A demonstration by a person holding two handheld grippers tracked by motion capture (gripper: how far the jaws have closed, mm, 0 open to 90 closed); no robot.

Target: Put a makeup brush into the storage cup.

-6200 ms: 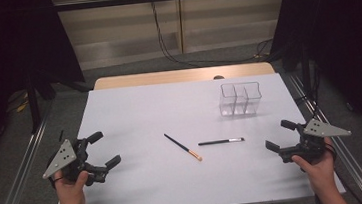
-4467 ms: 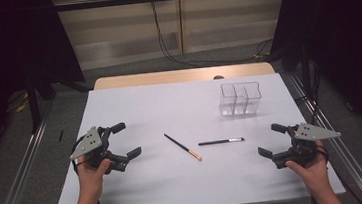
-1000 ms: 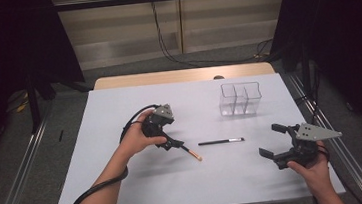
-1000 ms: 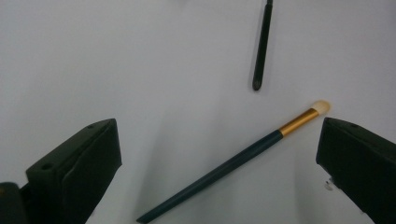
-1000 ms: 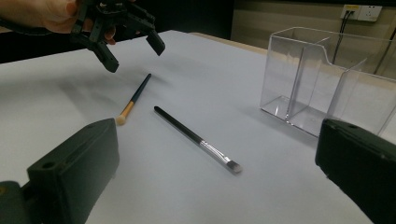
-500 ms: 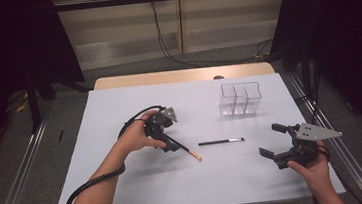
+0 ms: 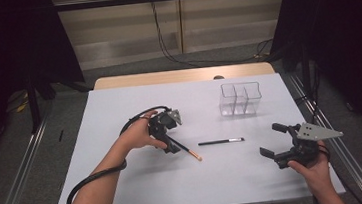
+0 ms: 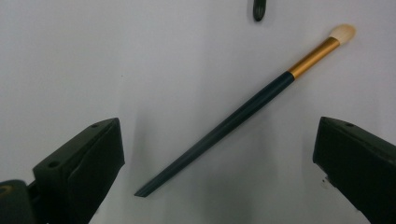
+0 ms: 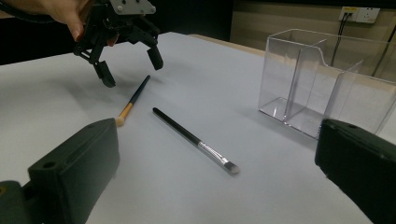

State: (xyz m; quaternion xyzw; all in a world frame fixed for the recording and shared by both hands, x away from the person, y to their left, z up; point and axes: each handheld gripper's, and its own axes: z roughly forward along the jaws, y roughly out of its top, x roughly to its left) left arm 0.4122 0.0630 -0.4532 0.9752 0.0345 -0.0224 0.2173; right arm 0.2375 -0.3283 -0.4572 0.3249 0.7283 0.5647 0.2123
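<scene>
Brush [image 7: 184, 150] handle tip under left gripper [image 7: 169, 144]

high overhead, two low close views

No words, numbers or signs can be read on anything here
</scene>
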